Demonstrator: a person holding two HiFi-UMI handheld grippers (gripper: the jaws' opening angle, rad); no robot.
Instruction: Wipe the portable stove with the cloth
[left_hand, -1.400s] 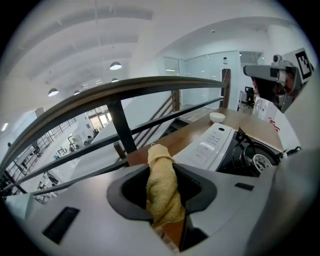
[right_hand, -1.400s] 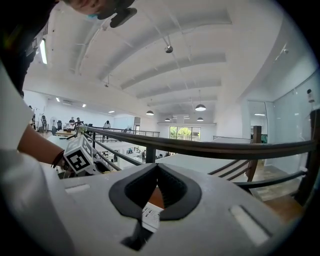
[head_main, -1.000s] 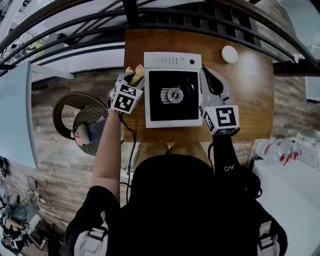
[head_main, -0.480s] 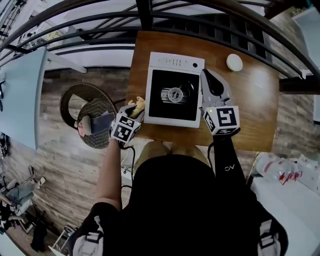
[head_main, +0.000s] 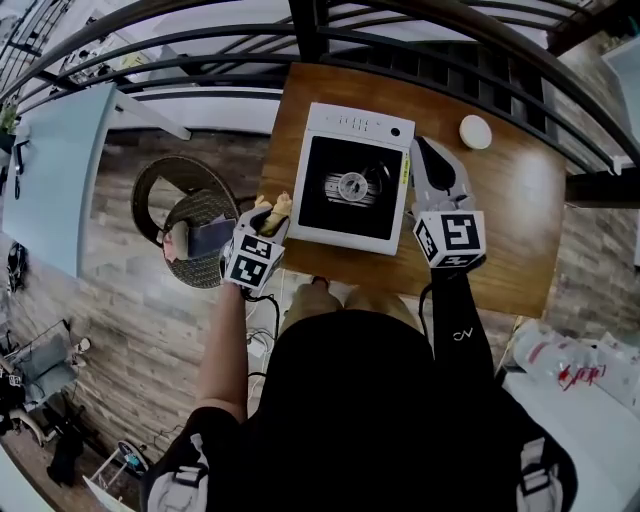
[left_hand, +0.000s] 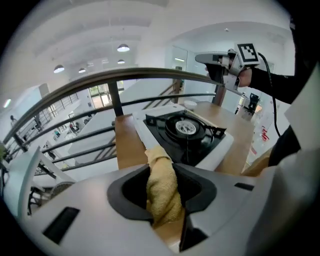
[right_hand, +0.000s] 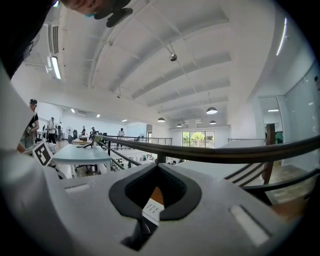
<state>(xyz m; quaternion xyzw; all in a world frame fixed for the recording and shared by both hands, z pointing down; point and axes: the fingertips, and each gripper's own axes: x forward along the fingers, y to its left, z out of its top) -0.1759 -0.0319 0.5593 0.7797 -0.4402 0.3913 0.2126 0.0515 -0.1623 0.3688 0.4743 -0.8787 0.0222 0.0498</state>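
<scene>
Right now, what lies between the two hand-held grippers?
The portable stove, seen in the head view between the left hand-held gripper and the right hand-held gripper.

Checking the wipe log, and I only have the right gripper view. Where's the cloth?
Observer: Clamped in the left gripper. The cloth sticks out past its tips.
Operator: Is it on the stove?
Observer: No. The head view shows it at the table's near left corner, beside the stove and off its black top.
Operator: Where's the right gripper?
Observer: Along the stove's right edge, with its tip near the back right corner. In the left gripper view it looks raised off the table.
</scene>
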